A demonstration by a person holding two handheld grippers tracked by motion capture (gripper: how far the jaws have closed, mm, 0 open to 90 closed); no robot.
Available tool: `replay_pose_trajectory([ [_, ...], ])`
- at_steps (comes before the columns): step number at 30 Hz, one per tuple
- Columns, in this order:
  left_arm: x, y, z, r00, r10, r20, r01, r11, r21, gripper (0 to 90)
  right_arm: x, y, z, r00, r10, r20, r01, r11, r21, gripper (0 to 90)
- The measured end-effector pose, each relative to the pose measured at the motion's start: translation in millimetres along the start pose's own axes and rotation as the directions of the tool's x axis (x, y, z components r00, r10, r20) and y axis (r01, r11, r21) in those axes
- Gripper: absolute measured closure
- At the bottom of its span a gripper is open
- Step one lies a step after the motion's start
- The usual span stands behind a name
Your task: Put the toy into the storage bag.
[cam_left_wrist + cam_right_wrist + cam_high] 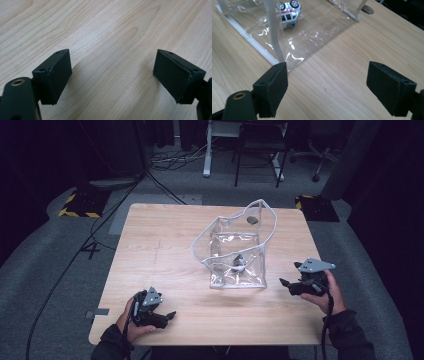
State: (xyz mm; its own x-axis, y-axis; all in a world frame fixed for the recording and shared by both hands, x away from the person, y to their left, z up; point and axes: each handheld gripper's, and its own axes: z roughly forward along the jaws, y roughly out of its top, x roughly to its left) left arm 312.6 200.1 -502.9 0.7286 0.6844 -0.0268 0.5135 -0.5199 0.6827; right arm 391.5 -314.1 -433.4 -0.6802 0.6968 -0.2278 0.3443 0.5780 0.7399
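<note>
High view: lying on a pale wood-grain table (165, 240), a clear plastic pouch (235, 247) with white piping along its edges, mouth gaping upward, long axis running away from the person. Resting inside near the pouch's front end, a small toy car (239, 263) — white and dark. Sitting just right of the pouch's near corner, the right gripper (286, 284), jaws pointing left toward it; hanging well apart at the near-left edge, the left gripper (170, 315). Judging from that, the right hand being the nearer one for any reach at the pouch.

Left gripper view: looking along the left gripper (110, 75), jaws standing wide apart with nothing between them — bare wood below, matte black foam-like pads (56, 75).

Right gripper view: looking along the right gripper (325, 85), jaws spread wide and holding nothing. Lying ahead and to the left, the pouch (317, 27), crinkled and glossy, its white-piped corner rising just beside the left jaw; touching or not, impossible to tell. Showing through the film, the toy car (288, 12) — tipped over, wheels showing, white with dark windows.
</note>
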Motion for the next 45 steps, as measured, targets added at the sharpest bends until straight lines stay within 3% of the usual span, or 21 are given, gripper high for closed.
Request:
replay_pose_trajectory([
  [8,-0.2,-0.1,0.2,1.0000,-0.003,0.002,0.003,1.0000,0.000,15.7,6.4,-16.3,1.6,0.9993,0.034,-0.016,-0.033,0.9991,0.027,18.0],
  [10,0.4,0.1,-0.2,1.0000,0.007,-0.003,-0.007,1.0000,0.001,15.7,6.9,-22.2,2.0,0.9996,0.019,-0.020,-0.018,0.9988,0.046,18.0],
  [22,0.4,0.9,1.0,1.0000,-0.003,0.007,0.003,1.0000,0.001,15.5,13.2,-56.3,-2.2,0.9987,0.043,-0.027,-0.040,0.9938,0.104,17.9],
  [33,0.4,0.9,1.0,1.0000,-0.003,0.007,0.003,1.0000,0.000,15.6,10.6,-76.4,-11.3,0.9957,0.082,-0.043,-0.077,0.9916,0.103,17.8],
  [37,0.5,0.9,1.0,1.0000,-0.003,0.007,0.003,1.0000,0.001,15.6,9.1,-83.4,-14.0,0.9914,0.125,-0.039,-0.121,0.9873,0.104,17.8],
  [45,0.6,1.1,1.3,1.0000,-0.003,0.007,0.003,1.0000,-0.001,15.5,3.7,-98.0,-19.6,0.9863,0.162,-0.030,-0.159,0.9824,0.099,17.7],
])
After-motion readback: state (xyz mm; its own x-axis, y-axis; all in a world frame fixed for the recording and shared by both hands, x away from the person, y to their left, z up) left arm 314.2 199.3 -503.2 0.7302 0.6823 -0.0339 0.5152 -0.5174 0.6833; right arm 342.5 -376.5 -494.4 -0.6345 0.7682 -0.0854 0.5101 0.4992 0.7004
